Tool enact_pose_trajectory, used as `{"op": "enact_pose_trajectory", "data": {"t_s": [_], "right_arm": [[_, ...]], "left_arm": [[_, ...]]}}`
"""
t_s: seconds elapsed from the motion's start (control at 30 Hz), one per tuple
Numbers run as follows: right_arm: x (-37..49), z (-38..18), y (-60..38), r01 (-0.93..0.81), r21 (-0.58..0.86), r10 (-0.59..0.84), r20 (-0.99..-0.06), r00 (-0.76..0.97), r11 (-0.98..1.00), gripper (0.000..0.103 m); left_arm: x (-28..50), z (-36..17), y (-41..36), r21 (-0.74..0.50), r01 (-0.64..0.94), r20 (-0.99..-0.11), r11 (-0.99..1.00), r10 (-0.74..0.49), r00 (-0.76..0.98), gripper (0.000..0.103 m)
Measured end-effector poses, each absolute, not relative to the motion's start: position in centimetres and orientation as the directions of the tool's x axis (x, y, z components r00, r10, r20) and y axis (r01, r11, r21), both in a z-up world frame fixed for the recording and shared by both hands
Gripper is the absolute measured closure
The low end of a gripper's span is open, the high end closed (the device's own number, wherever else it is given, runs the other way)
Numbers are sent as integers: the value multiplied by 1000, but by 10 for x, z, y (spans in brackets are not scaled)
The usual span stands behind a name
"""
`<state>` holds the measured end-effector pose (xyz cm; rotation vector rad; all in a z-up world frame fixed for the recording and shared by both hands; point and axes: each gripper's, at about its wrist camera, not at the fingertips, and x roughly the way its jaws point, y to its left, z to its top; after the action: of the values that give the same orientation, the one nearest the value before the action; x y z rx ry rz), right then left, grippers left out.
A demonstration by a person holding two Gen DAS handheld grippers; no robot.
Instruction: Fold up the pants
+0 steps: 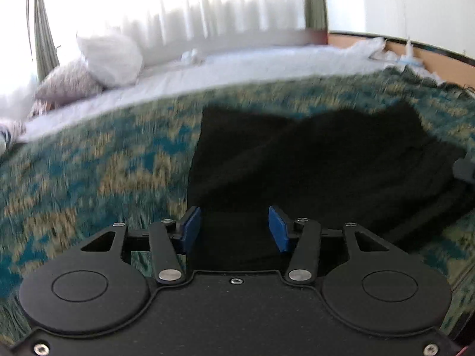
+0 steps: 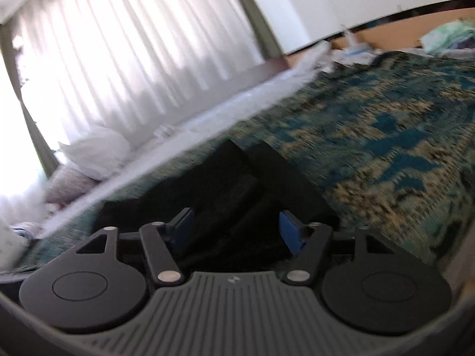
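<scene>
Black pants (image 1: 311,160) lie folded on a green and tan patterned blanket (image 1: 104,166) on a bed. My left gripper (image 1: 236,227) is open, its blue pads over the near edge of the pants, with nothing between them. In the right wrist view the pants (image 2: 237,184) lie just ahead of my right gripper (image 2: 236,228), which is open with blue pads spread above the dark cloth. Both views are blurred. A grey part of the other gripper (image 1: 464,169) shows at the right edge of the left wrist view.
White sheets (image 1: 237,65) and pillows (image 1: 109,59) lie beyond the blanket, under a bright curtained window (image 2: 133,59). A wooden headboard (image 1: 430,56) and loose items (image 2: 448,35) stand at the far right. The patterned blanket (image 2: 386,136) stretches to the right of the pants.
</scene>
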<state>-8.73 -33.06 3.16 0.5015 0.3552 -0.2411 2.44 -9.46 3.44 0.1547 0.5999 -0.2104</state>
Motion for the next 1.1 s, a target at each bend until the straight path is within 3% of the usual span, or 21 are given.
{"op": "enact_pose_trajectory", "data": {"t_s": [0.17,0.33,0.4,0.47,0.5,0.63,0.83,0.97,1.1], "right_arm": [[-77,32,-334,344,495,-144,-397,906,798,34],[-44,28,-337,442,486,-222,-444,868,754,35],[-35,30,-335,466,445,-253,-458,852,765,60],[-35,34,-331,462,409,-271,-443,855,787,74],[-40,35,-329,454,401,-280,-420,863,796,75],[-57,34,-328,488,353,-365,-360,859,798,76],[-55,30,-337,512,341,-379,-387,841,788,73],[-51,28,-338,492,326,-356,-397,846,807,71],[-48,27,-341,462,336,-316,-407,857,821,70]], "left_arm": [[24,29,-75,-65,196,-582,978,-197,789,54],[19,28,-83,-24,215,-568,976,-190,801,54],[17,29,-85,-22,221,-571,975,-193,798,54],[16,34,-85,-20,236,-581,972,-203,788,54],[16,38,-84,-22,253,-592,967,-217,777,54],[23,63,-82,-27,312,-566,950,-272,778,56],[70,98,-112,95,400,-474,912,-312,823,56],[122,90,-140,95,432,-548,897,-315,775,77],[161,64,-148,96,353,-601,931,-228,766,83]]}}
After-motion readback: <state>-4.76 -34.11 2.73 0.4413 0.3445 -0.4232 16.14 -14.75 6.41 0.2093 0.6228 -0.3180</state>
